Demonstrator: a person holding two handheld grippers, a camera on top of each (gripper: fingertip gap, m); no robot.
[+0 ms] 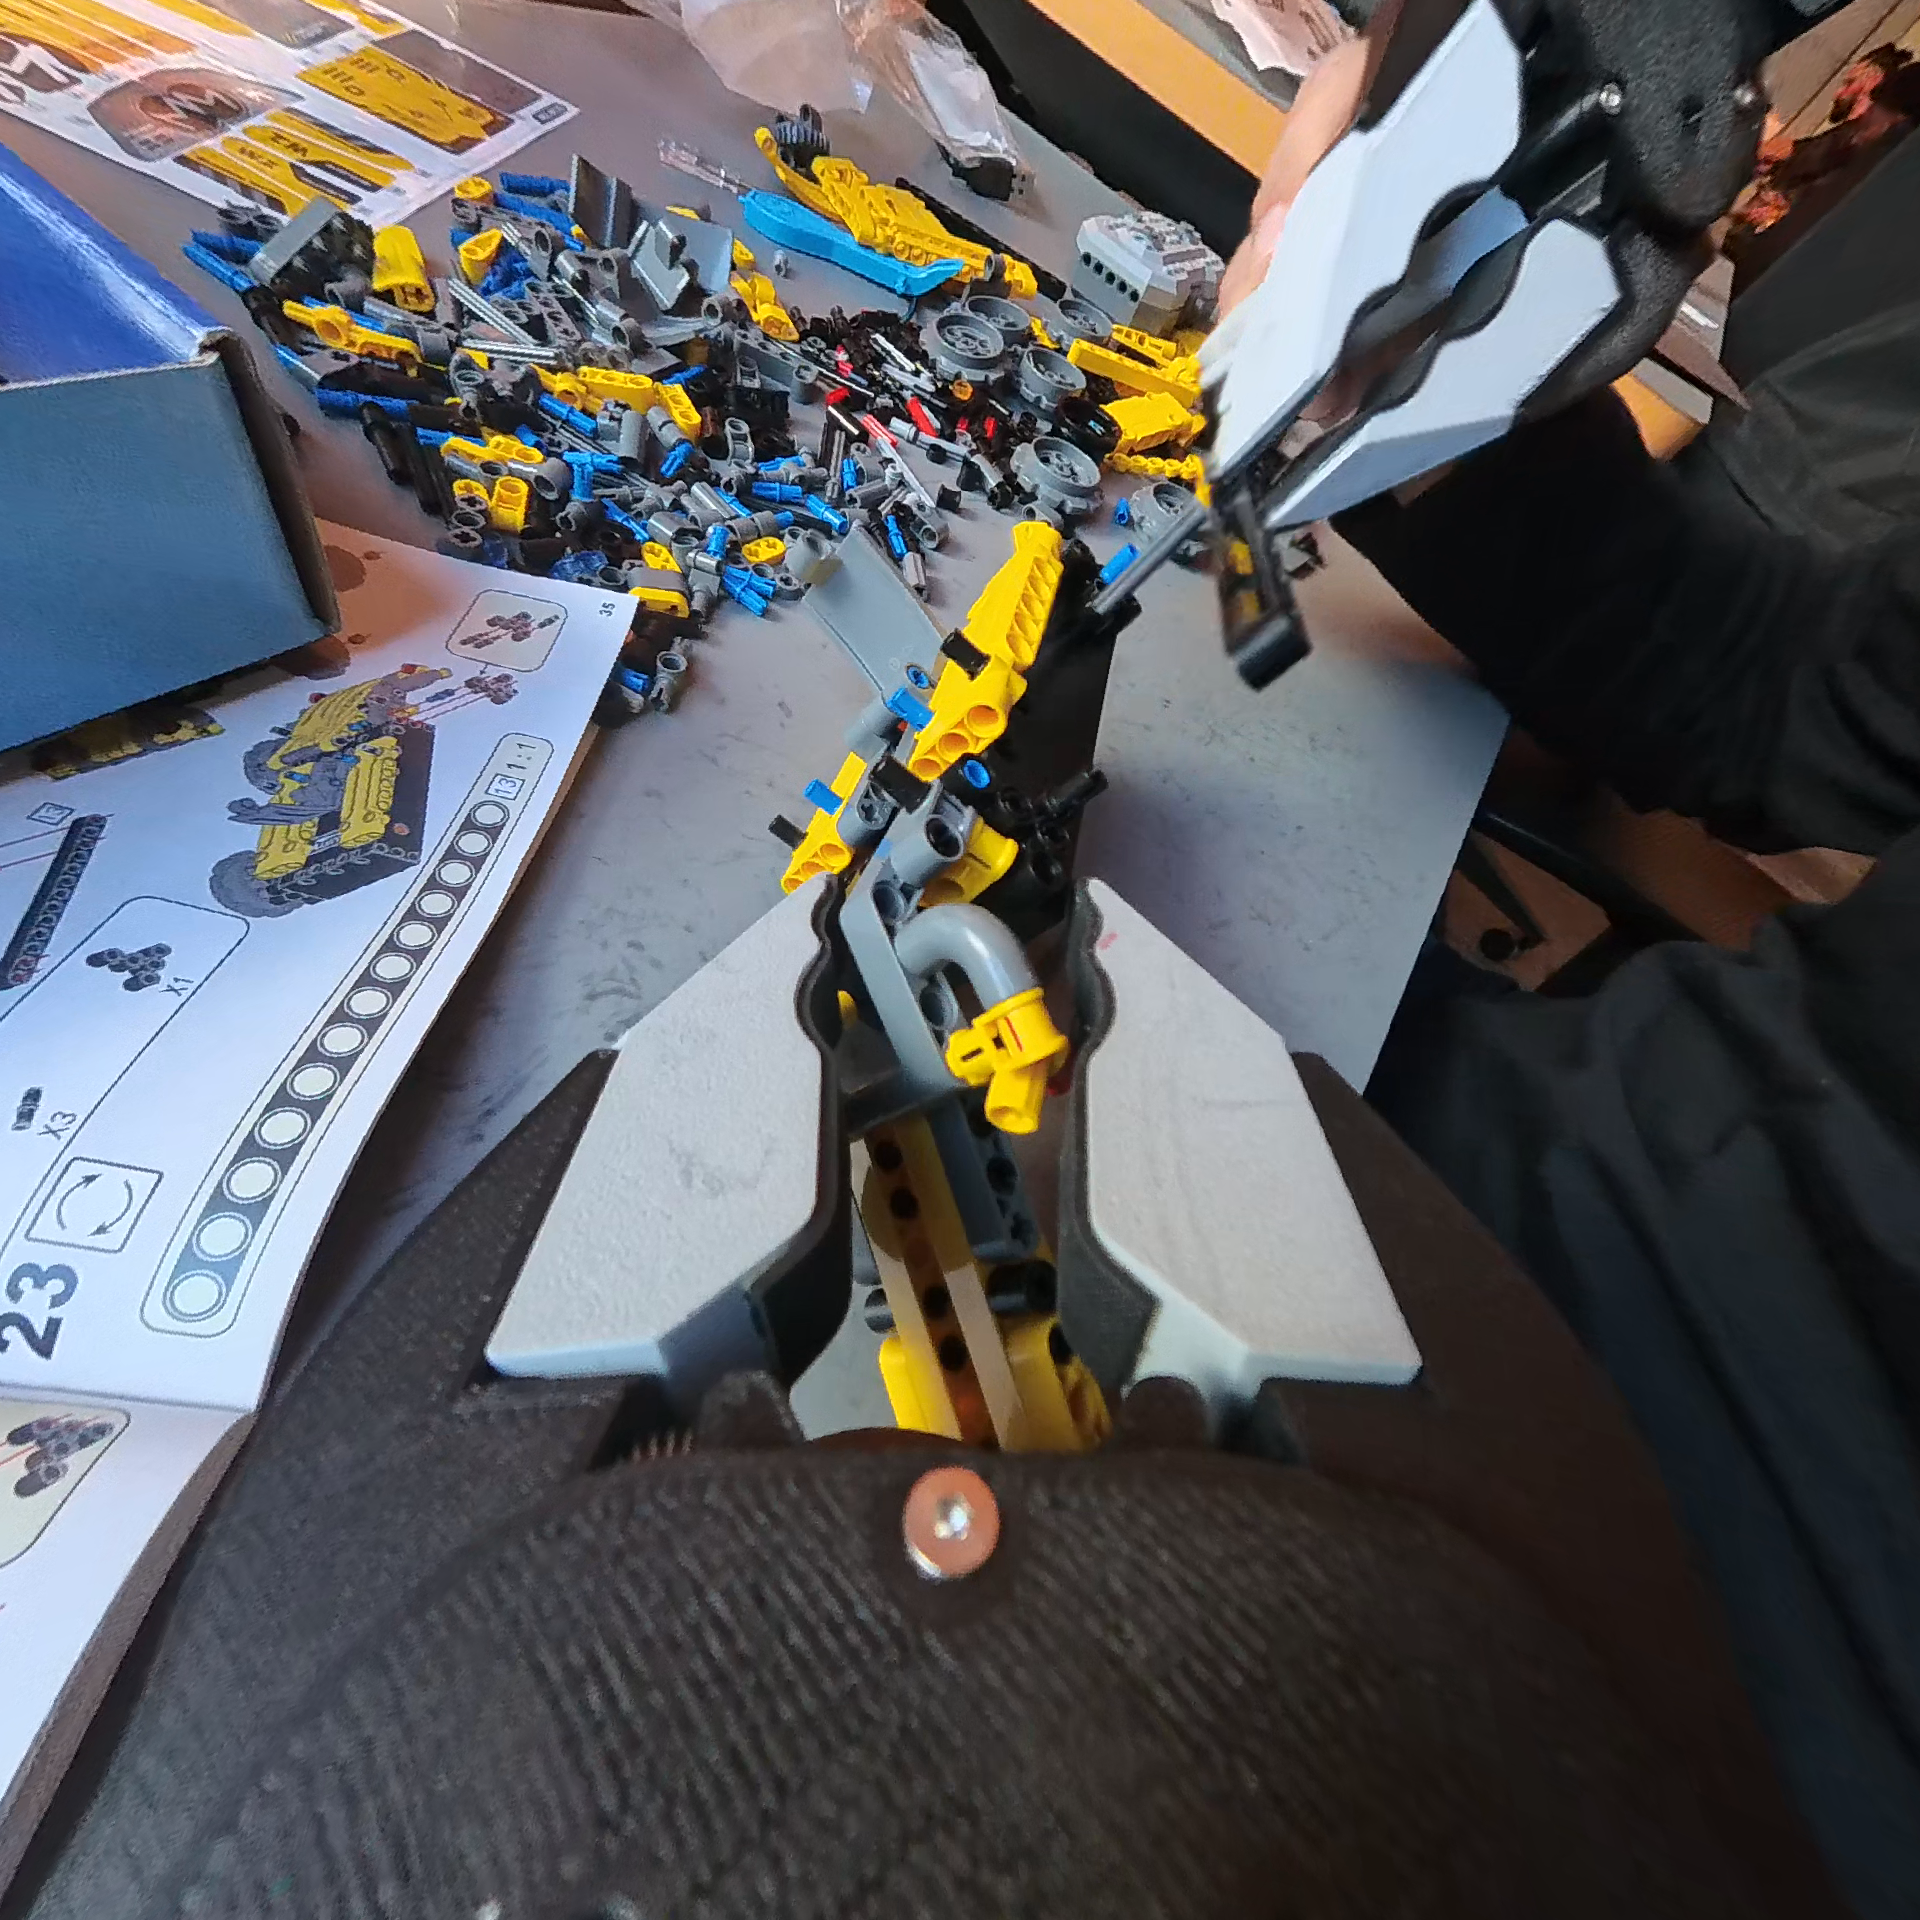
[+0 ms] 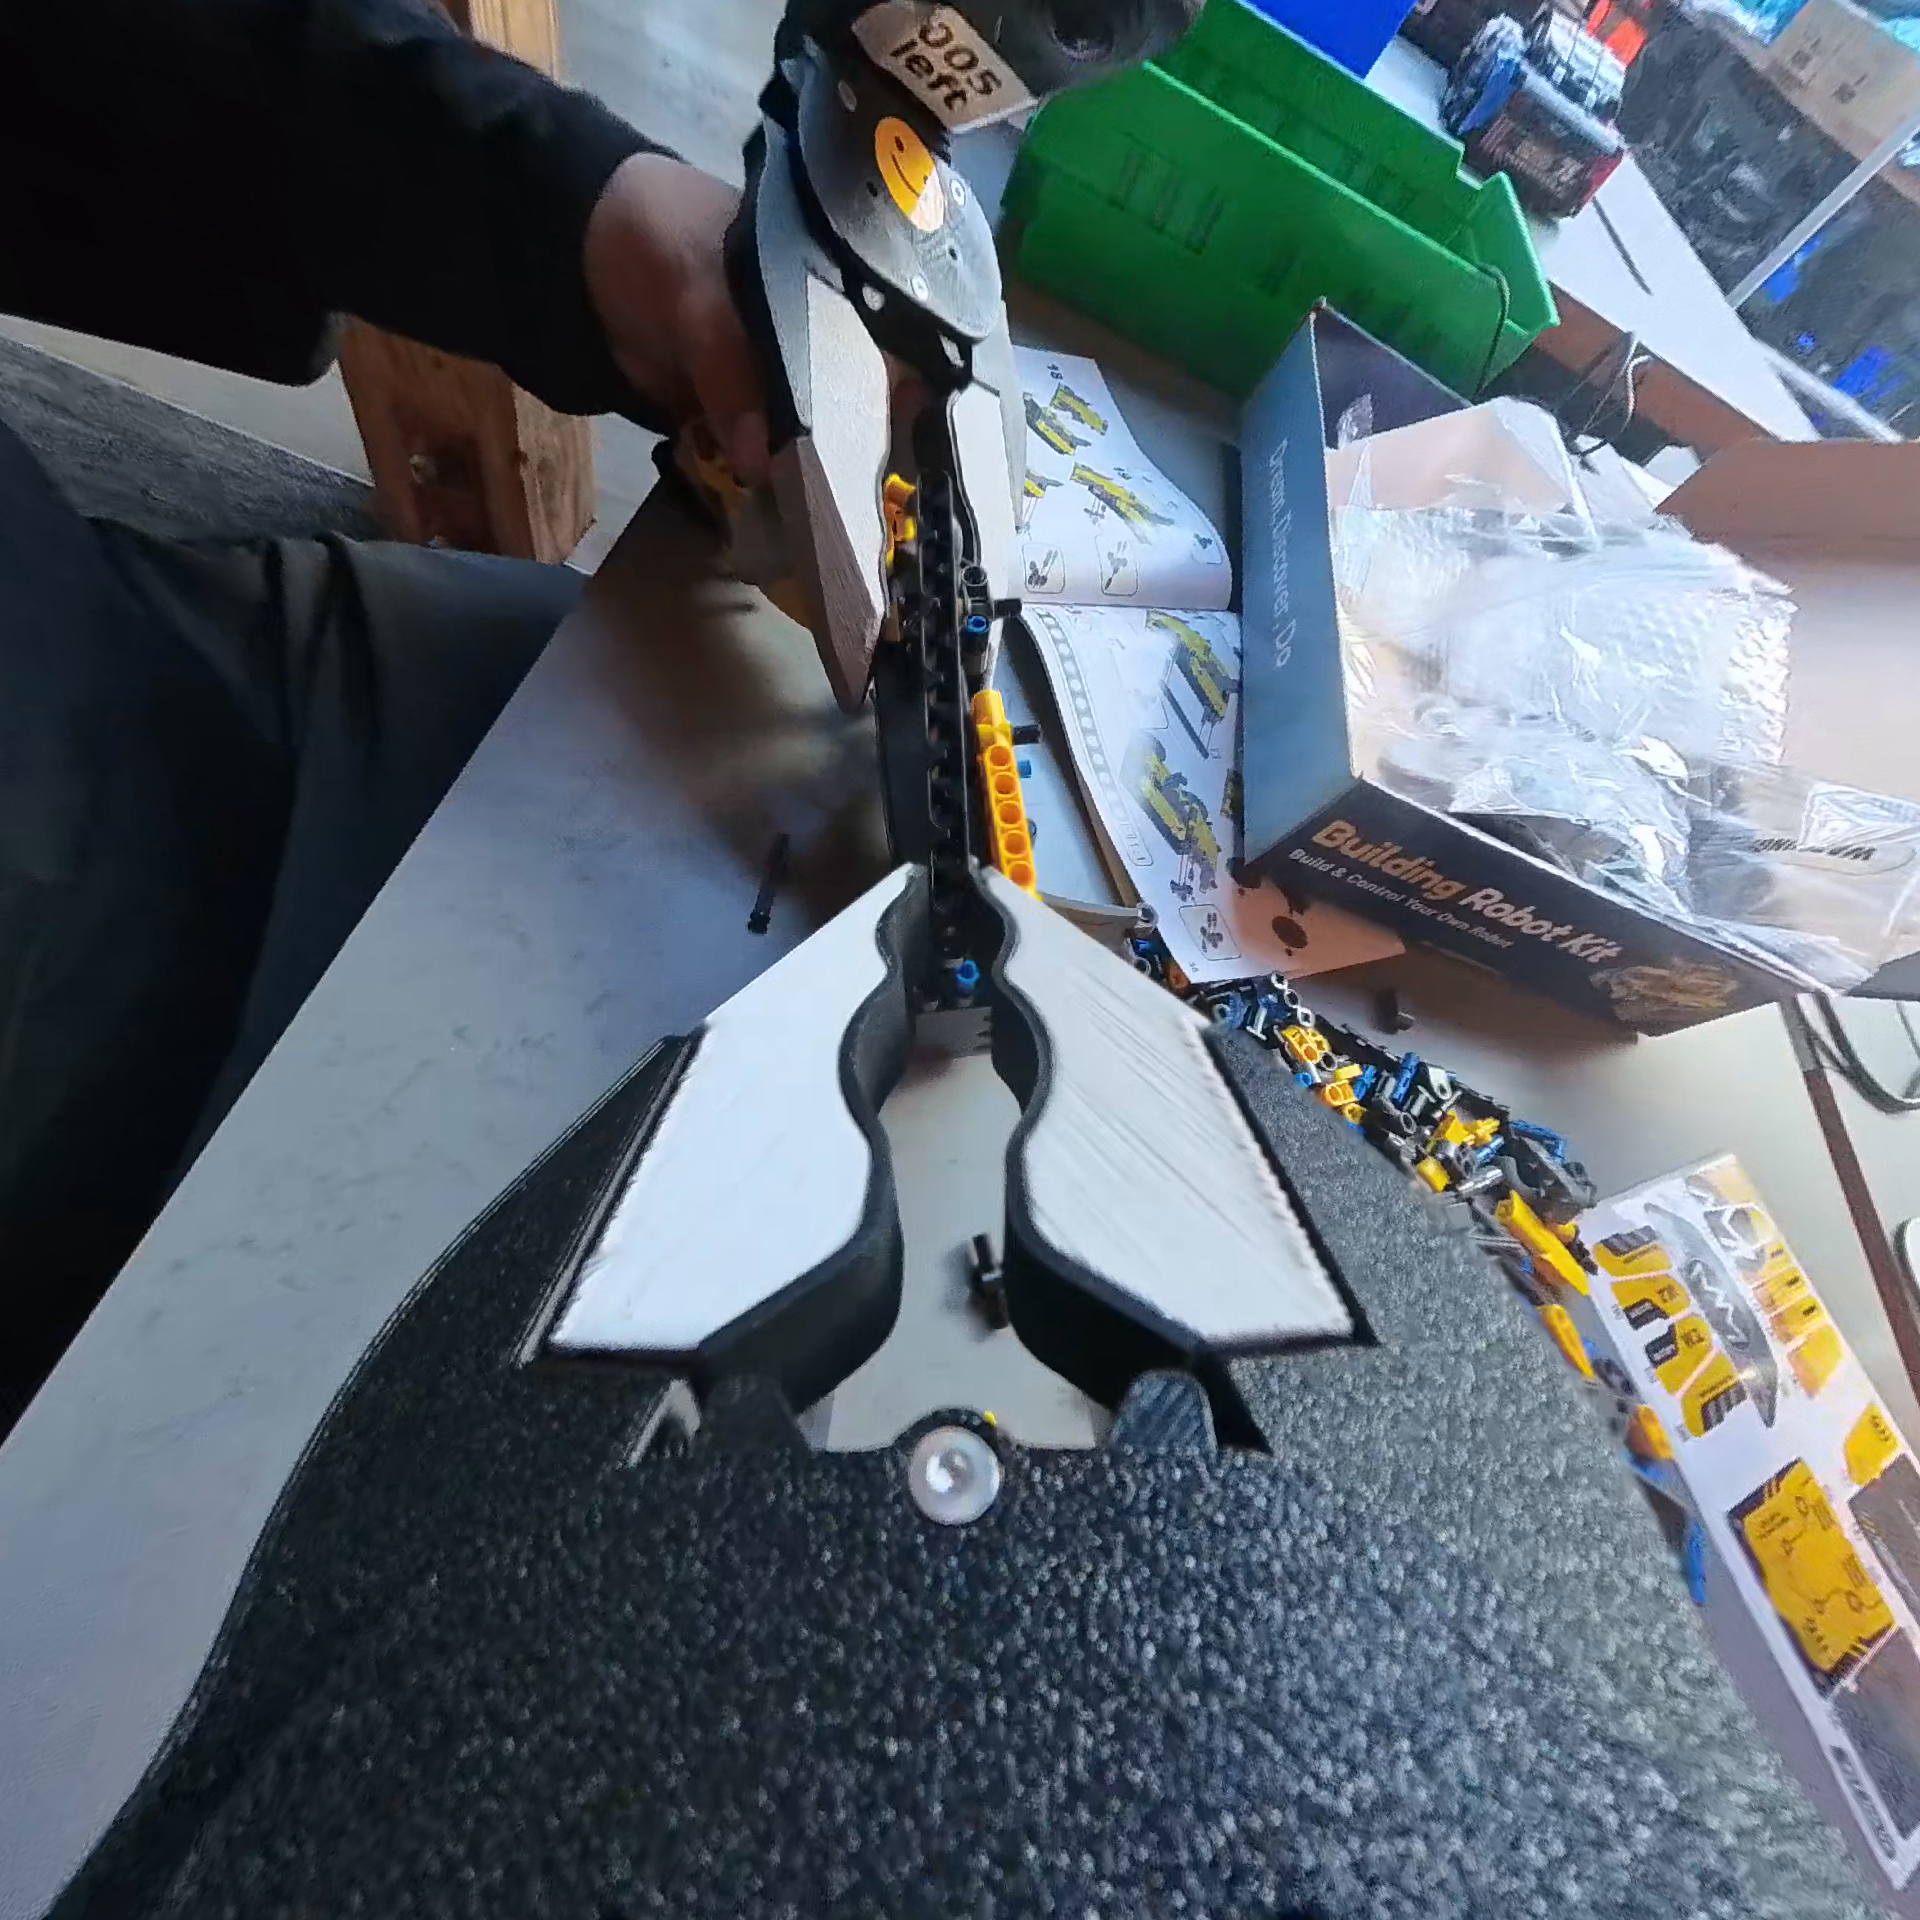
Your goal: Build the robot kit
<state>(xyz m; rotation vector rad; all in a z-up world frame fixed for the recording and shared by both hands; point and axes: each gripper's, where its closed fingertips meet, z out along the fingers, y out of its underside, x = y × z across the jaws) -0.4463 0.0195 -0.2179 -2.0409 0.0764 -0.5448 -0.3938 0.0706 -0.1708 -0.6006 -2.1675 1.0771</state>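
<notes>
Left claw [image 1: 956, 1039] pinches the rigid, light yellow-and-black brick chassis [image 1: 977, 707] at its near end; right claw [image 2: 945, 935] pinches its far end; snap-fit joints look fragile

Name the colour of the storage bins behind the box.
Green bins, clearest in the right wrist view.

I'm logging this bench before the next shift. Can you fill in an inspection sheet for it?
Surface: grey table, scuffed.
Job's things: yellow, grey and black brick assembly, raised between both grippers.
Clutter: pile of loose bricks; open instruction booklet; sticker sheet; kit box holding plastic bags.
Grippers: left gripper jaws shut on one end of the assembly; right gripper jaws shut on the other end.
Cables: dark cable at the table edge.
Surroundings: green bins; wooden post.
</notes>
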